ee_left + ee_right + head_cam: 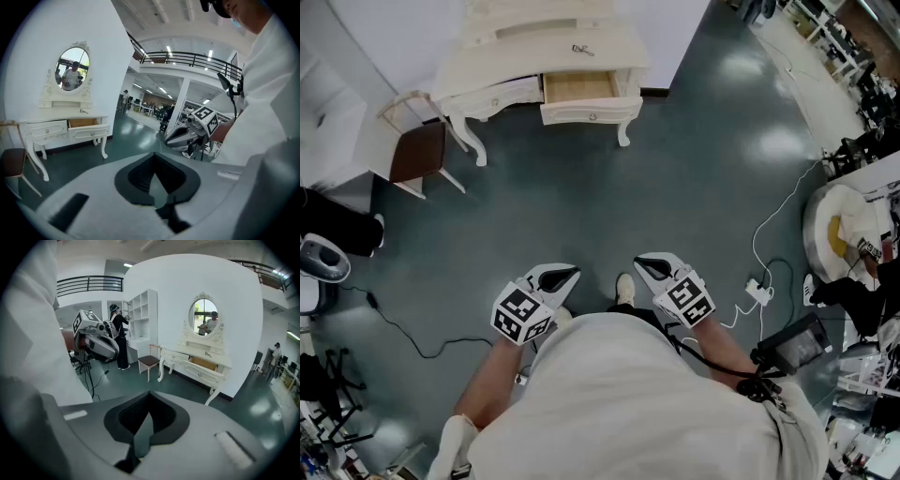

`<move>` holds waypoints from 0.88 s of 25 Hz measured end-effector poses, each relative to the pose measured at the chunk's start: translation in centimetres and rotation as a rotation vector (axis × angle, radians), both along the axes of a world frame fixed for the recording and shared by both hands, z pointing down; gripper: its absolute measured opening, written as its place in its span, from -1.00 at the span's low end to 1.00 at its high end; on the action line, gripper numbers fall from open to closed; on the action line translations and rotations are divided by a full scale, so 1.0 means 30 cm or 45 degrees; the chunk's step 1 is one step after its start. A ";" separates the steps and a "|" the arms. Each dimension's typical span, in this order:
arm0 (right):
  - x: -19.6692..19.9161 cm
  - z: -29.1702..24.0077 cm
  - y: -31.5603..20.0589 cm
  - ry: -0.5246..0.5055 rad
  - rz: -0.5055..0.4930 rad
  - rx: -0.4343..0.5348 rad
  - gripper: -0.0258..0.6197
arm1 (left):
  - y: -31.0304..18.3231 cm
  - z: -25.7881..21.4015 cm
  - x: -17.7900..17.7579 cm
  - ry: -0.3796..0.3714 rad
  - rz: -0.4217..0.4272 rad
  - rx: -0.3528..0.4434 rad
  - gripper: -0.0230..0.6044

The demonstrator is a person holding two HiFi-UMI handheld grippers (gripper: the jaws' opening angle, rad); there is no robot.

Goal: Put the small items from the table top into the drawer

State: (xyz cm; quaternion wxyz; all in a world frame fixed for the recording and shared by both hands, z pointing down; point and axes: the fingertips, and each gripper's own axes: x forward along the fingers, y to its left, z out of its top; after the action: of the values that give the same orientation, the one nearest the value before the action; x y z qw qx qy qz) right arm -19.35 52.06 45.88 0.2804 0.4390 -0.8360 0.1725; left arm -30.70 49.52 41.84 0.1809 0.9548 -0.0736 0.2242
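Dressing table (473, 70), well ahead: small dark item (582, 50) right of the top's centre, behind open drawer (578, 88); left gripper (567, 275), right gripper (643, 263), jaws together, empty; arriving unopened risks knocking item off the edge.

A brown-seated chair (420, 150) stands on the glossy grey-green floor (609, 206), well apart from a trailing black cable (398, 328) and a white power strip (757, 292).
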 end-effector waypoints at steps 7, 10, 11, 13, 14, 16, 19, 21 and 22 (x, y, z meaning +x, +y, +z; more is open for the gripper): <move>0.301 -0.008 0.003 -0.025 0.024 0.033 -0.92 | 0.018 -0.030 0.336 0.006 0.039 0.033 -0.92; 0.440 0.009 -0.022 -0.035 0.030 0.039 -0.92 | -0.011 -0.018 0.472 -0.009 0.040 0.042 -0.92; 0.484 0.012 -0.021 -0.035 0.033 0.040 -0.92 | -0.014 -0.020 0.514 -0.011 0.036 0.049 -0.92; 0.561 0.009 0.005 -0.041 0.037 0.040 -0.92 | 0.003 -0.033 0.587 -0.010 0.023 0.062 -0.92; 0.595 0.006 0.022 -0.045 0.037 0.038 -0.92 | 0.014 -0.041 0.619 -0.008 0.015 0.066 -0.92; 0.665 0.010 0.014 -0.037 0.035 0.038 -0.92 | -0.006 -0.047 0.678 -0.003 -0.005 0.067 -0.92; 0.752 0.041 -0.076 -0.021 0.044 0.030 -0.80 | -0.101 -0.020 0.744 -0.007 -0.031 0.040 -0.92; 0.799 0.048 -0.114 -0.047 0.076 0.030 -0.69 | -0.139 -0.002 0.783 -0.021 -0.026 0.027 -0.92; 0.823 0.050 -0.127 -0.059 0.096 0.031 -0.69 | -0.155 0.005 0.804 -0.028 -0.021 0.023 -0.92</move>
State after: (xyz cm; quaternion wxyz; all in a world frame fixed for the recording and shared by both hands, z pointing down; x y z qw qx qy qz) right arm 5.34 48.24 47.38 0.2490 0.4694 -0.8272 0.1829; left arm -6.57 44.88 41.98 0.1734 0.9532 -0.0856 0.2326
